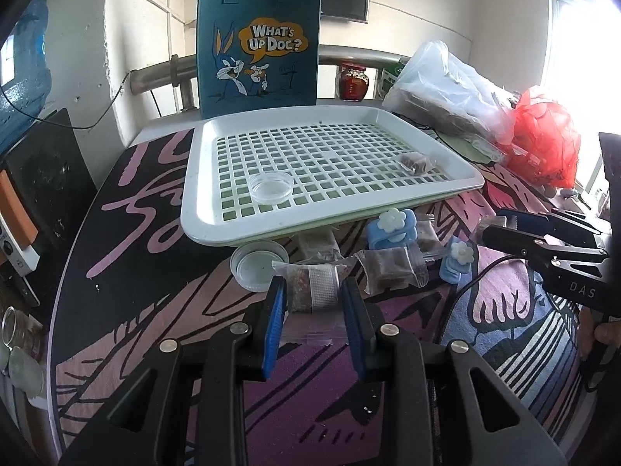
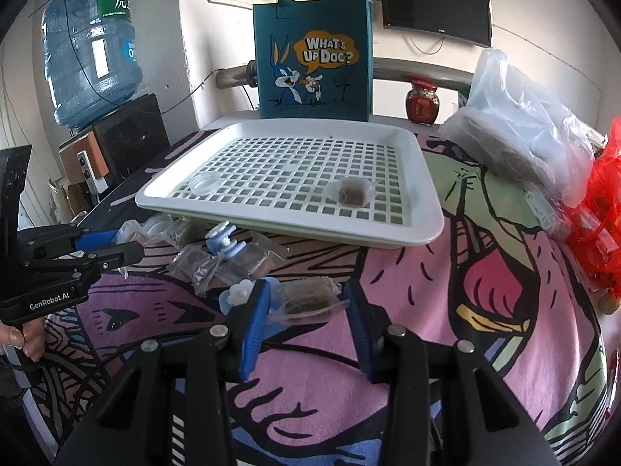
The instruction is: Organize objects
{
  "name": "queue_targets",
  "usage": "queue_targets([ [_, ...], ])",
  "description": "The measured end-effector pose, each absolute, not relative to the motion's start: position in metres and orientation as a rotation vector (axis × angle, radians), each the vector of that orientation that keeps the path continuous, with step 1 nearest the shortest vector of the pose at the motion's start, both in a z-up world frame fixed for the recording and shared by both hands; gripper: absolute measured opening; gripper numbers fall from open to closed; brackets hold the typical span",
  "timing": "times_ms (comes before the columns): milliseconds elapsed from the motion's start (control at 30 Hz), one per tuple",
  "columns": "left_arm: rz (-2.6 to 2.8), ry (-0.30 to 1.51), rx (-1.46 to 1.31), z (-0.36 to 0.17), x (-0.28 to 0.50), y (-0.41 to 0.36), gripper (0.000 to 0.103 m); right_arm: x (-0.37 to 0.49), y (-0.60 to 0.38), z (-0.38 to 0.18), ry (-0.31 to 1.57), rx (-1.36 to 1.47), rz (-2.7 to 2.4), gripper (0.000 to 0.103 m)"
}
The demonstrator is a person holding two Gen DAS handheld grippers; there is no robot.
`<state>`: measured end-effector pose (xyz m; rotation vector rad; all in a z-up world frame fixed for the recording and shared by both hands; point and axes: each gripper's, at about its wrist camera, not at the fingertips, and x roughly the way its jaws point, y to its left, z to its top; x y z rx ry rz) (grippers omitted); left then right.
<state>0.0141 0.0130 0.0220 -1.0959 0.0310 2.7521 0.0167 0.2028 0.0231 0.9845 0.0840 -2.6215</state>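
White lattice tray (image 1: pixel 202 178) taken as reference; it sits on the patterned cloth (image 1: pixel 155 272), just in front of the blue cartoon tote bag (image 1: pixel 258 46).

Left gripper (image 1: pixel 312 303): jaws clamped on a clear zip pouch of brown material (image 1: pixel 312 287), just off the tray's near edge. Beside that pouch, against the near edge, an upturned clear lid (image 1: pixel 258 268).

Right gripper (image 2: pixel 304 310): jaws closed against a small clear packet of brown material (image 2: pixel 310 299), near the tray's near edge, toward its right half.

Between the two grippers, along the tray's near edge: loose brown packets (image 1: pixel 392 268) and two blue flower clips (image 1: pixel 392 227).

On the tray: a clear round dish (image 1: pixel 271 188) at the near left; one brown packet (image 2: pixel 351 193) toward the right side.
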Motion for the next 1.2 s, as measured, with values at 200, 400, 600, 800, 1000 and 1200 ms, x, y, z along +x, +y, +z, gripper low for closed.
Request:
queue_targets([
  [200, 2.752, 0.030, -1.096, 0.0220, 0.0140, 0.0129, 0.028, 0.0169, 0.2032, 0.0235, 0.083, 0.977, -2.620, 0.039],
  [400, 2.752, 0.027, -1.096, 0.0227, 0.0140, 0.0126, 0.028, 0.0172, 0.2032, 0.0235, 0.084, 0.973, -2.620, 0.039],
  [600, 2.752, 0.026, -1.096, 0.0226, 0.0141, 0.0126, 0.028, 0.0174, 0.2031, 0.0234, 0.083, 0.973, -2.620, 0.039],
  [800, 2.752, 0.026, -1.096, 0.0226, 0.0141, 0.0125, 0.028, 0.0174, 0.2032, 0.0235, 0.083, 0.973, -2.620, 0.039],
  [1000, 2.752, 0.026, -1.095, 0.0226, 0.0140, 0.0125, 0.028, 0.0179, 0.2029, 0.0236, 0.083, 0.972, -2.620, 0.039],
  [1200, 2.752, 0.026, -1.096, 0.0227, 0.0139, 0.0125, 0.028, 0.0175, 0.2034, 0.0234, 0.082, 0.971, -2.619, 0.039],
])
